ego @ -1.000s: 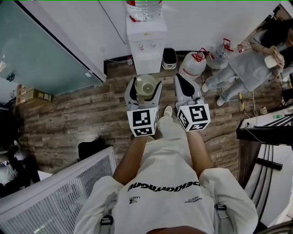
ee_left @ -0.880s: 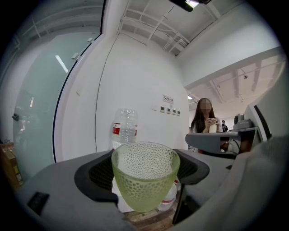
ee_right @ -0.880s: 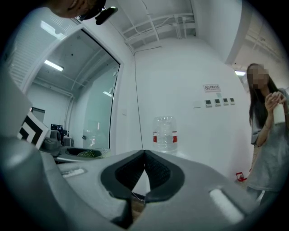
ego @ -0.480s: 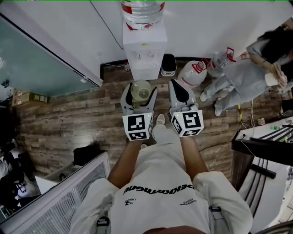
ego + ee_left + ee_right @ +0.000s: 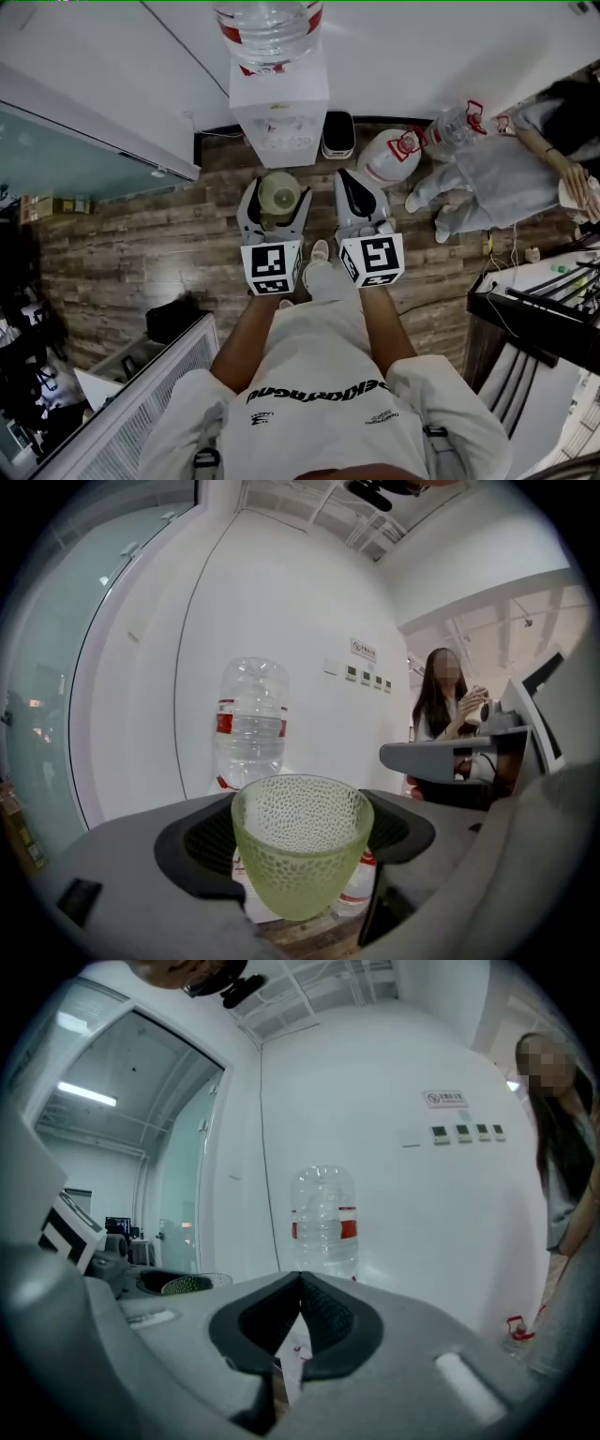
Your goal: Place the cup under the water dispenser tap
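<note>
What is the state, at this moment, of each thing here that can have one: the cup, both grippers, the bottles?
cup: upright, empty, gripped.
left gripper: shut on the cup.
right gripper: shut, nothing between its jaws.
bottle: mounted on top of the water dispenser.
spare bottle: on the floor by the wall; upright or lying, cannot tell.

The pale green dimpled cup looks like translucent glass, pebbled all over, though it could be moulded plastic. The left hand-held gripper has a matt grey plastic shell and black pads with a fine ribbed, rubbery face. The tall white water dispenser is smooth plastic, and its clear water bottle is glossy. The brown plank floor shows wood grain with a dull sheen. The cream T-shirt is soft matt cloth.
</note>
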Demonstrator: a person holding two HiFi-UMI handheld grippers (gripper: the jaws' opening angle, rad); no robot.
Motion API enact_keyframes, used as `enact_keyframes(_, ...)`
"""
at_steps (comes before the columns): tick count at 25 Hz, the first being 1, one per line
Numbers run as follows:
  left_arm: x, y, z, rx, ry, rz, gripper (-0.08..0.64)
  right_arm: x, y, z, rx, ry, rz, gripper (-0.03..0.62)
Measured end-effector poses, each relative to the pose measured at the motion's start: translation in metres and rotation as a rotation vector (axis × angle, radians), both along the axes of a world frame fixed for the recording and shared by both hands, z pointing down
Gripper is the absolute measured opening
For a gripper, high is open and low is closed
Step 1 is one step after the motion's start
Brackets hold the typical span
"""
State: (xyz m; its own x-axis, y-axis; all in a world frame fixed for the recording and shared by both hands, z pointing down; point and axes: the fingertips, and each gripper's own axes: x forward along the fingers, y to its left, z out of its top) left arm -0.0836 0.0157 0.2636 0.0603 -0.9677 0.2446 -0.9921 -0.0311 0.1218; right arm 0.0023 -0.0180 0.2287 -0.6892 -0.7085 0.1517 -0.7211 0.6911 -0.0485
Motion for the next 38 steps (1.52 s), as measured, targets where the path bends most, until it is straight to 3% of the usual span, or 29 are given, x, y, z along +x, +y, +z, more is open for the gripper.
enact_keyframes(18, -0.001, -0.095, 0.094, -0.111, -0.017, 0.003, 0.382, 0.011, -0.095, 0.093, -0.109, 0.023, -0.024, -0.003)
enact_keyframes(28, -0.004, -0.136, 0.185, -0.18, -0.02, 0.107, 0.382, 0.005, -0.12, 0.17, -0.167, 0.044, 0.032, -0.003)
enact_keyframes(38, -0.015, -0.166, 0.277, -0.238, -0.028, 0.144, 0.382, 0.005, -0.132, 0.243, -0.203, 0.062, 0.077, -0.003)
